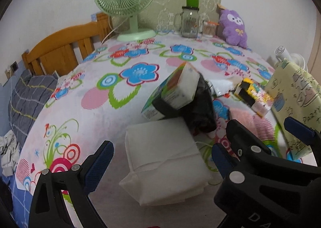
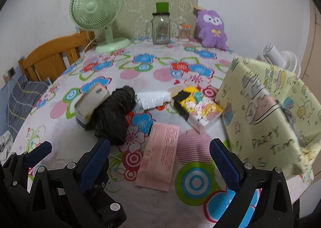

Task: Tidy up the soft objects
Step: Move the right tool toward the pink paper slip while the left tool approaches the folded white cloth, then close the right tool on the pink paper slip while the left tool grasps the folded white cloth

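On the flowered cloth, a white soft pack point(image 1: 164, 159) lies between the open fingers of my left gripper point(image 1: 160, 159), not held. Behind it a green-and-white tissue pack point(image 1: 172, 91) leans on a crumpled black bag point(image 1: 202, 107); both show in the right wrist view, pack point(image 2: 91, 100) and bag point(image 2: 114, 115). A clear-wrapped white pack point(image 2: 153, 98) and a yellow-pink tissue pack point(image 2: 197, 107) lie beyond. My right gripper point(image 2: 160, 164) is open and empty above a pink packet point(image 2: 160, 157). A pale yellow printed bag point(image 2: 266, 115) stands at right.
A green fan point(image 2: 96, 13), a glass jar mug point(image 2: 160, 27), a small jar point(image 2: 184, 33) and a purple plush point(image 2: 211, 27) stand along the back wall. A wooden bed frame point(image 1: 60, 47) and grey bedding point(image 1: 28, 101) lie left of the table.
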The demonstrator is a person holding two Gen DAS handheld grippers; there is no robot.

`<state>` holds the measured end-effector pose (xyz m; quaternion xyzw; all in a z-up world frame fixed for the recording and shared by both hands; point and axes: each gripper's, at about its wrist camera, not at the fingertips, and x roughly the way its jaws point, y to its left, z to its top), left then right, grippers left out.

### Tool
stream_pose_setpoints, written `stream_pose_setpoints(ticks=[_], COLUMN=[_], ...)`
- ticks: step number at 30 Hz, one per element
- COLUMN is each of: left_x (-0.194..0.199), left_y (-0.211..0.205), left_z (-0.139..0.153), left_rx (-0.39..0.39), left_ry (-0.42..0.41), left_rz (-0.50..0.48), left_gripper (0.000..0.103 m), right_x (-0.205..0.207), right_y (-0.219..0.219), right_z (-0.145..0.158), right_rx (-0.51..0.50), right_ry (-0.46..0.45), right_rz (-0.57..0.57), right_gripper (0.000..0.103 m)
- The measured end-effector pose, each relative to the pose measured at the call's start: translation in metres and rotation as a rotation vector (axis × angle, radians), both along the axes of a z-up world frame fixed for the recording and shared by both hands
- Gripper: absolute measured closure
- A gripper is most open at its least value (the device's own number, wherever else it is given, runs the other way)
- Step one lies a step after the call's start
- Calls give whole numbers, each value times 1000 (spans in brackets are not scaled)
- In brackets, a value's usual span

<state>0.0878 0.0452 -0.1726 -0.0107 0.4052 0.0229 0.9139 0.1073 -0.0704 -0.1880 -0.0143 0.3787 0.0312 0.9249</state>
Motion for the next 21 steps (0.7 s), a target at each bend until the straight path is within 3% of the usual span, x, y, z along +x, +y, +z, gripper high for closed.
stream_pose_setpoints(ticks=[6, 10, 17, 21], left_x=[10, 10, 9, 8], left_y=[3, 3, 0, -1], left_z=[-10, -12, -12, -11], left_rx=[-10, -19, -17, -11], left_ry=[36, 32, 20, 15], left_rz=[20, 14, -32, -46], left_gripper=[4, 19, 28, 30], right_x=[10, 17, 27, 27], right_y=[-1, -1, -4, -1], right_z=[-9, -16, -24, -25], right_rx=[9, 19, 76, 61], right_ry=[33, 71, 125, 130], right_rz=[-7, -11, -26, -27], right_gripper=[2, 2, 21, 28])
